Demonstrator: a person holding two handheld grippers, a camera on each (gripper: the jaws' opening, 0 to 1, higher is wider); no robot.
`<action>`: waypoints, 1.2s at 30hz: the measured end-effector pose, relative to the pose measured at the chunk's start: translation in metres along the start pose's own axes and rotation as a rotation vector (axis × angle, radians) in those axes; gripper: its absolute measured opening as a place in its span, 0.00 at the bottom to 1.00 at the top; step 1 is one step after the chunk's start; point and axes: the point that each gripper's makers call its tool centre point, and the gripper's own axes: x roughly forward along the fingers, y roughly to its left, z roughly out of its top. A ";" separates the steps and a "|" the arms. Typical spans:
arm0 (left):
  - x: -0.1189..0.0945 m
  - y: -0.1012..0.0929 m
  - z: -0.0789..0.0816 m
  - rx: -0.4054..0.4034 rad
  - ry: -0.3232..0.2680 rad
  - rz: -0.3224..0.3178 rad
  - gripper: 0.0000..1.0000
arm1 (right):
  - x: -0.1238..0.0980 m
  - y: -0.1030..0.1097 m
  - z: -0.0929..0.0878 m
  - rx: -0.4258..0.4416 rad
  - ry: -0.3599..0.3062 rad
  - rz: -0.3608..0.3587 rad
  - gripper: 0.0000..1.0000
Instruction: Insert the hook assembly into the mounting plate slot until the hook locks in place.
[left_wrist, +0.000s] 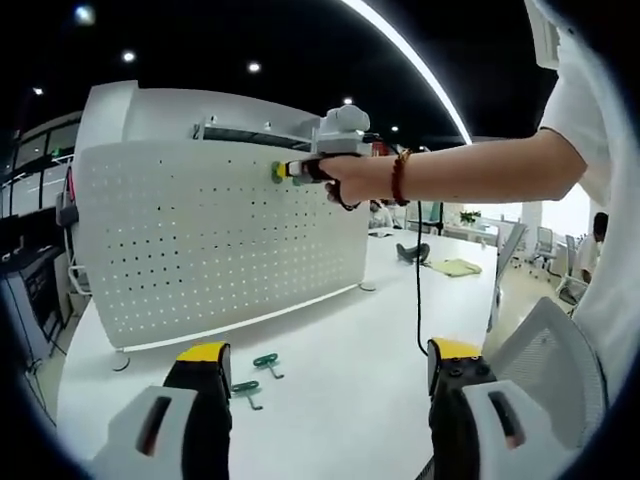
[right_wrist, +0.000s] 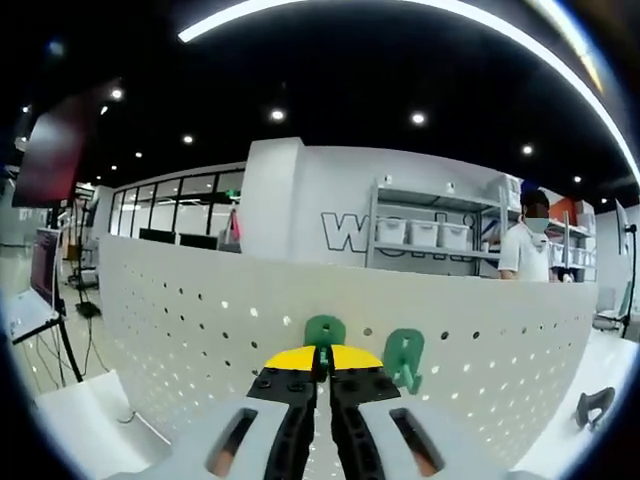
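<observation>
The right gripper (right_wrist: 322, 368) is clenched on a small green hook (right_wrist: 324, 331), pressed against the white perforated plate (right_wrist: 180, 310). Another green hook (right_wrist: 404, 358) hangs beside it. The left gripper (left_wrist: 325, 370) is released.

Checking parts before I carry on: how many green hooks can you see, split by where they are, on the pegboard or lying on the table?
Green hooks at the pegboard: 2, one in the right gripper jaws, one beside it.
Green hooks lying on the table: 2, and.
Total: 4
</observation>
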 end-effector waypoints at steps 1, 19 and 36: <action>0.000 0.000 0.000 0.003 0.002 -0.001 0.82 | 0.000 0.000 0.000 0.004 0.002 0.005 0.03; 0.001 0.001 -0.001 -0.001 0.003 0.001 0.82 | -0.006 0.006 0.002 0.013 -0.001 0.052 0.11; 0.000 0.002 -0.006 -0.008 0.014 0.002 0.80 | -0.032 -0.007 -0.003 0.030 0.005 0.043 0.16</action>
